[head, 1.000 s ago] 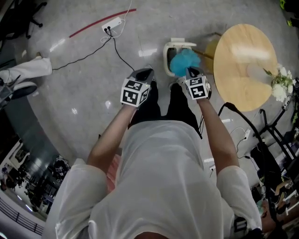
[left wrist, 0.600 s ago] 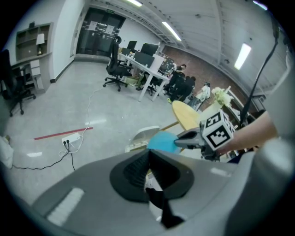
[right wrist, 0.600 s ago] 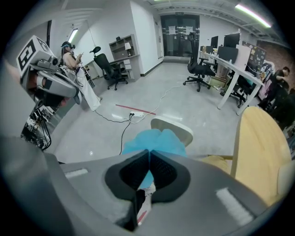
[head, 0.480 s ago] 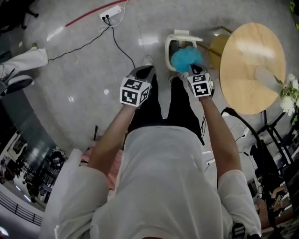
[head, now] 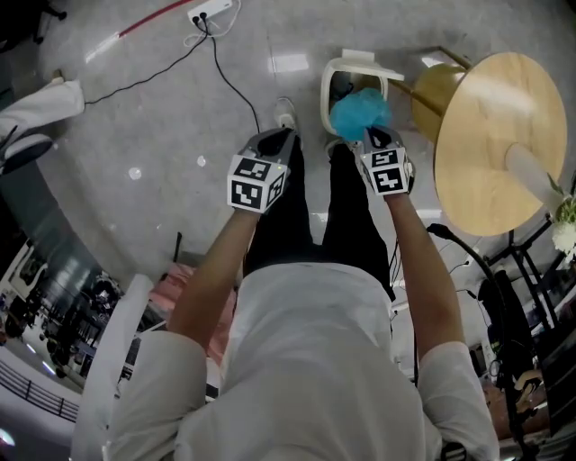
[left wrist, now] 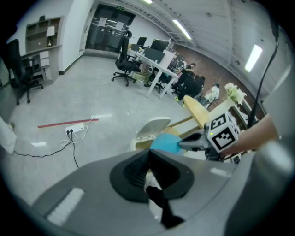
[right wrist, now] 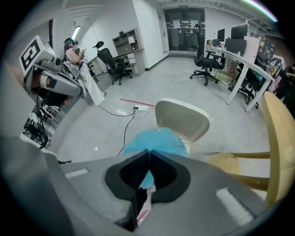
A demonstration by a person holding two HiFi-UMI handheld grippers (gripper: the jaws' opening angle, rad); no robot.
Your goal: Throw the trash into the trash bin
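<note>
A crumpled blue piece of trash (head: pixel 358 112) hangs over the mouth of a white trash bin (head: pixel 335 79) whose lid stands open. My right gripper (head: pixel 373 137) is shut on the trash and points steeply down. In the right gripper view the blue trash (right wrist: pixel 154 139) sticks out past the closed jaws, with the bin's lid (right wrist: pixel 182 120) just behind it. My left gripper (head: pixel 275 142) hangs to the left of the bin, shut with nothing in it. The left gripper view shows the trash (left wrist: pixel 164 143), the bin's lid (left wrist: pixel 152 126) and the right gripper (left wrist: pixel 180 144) ahead.
A round wooden table (head: pixel 499 144) on a brass-coloured foot stands right of the bin. A power strip (head: pixel 209 11) with black cables lies on the grey floor at the far left. The person's legs and shoes are below the grippers. Office chairs and desks stand further off.
Both grippers have sunk toward the floor. The blue trash has stayed in the right gripper, above the bin's opening, and now sits closer to it.
</note>
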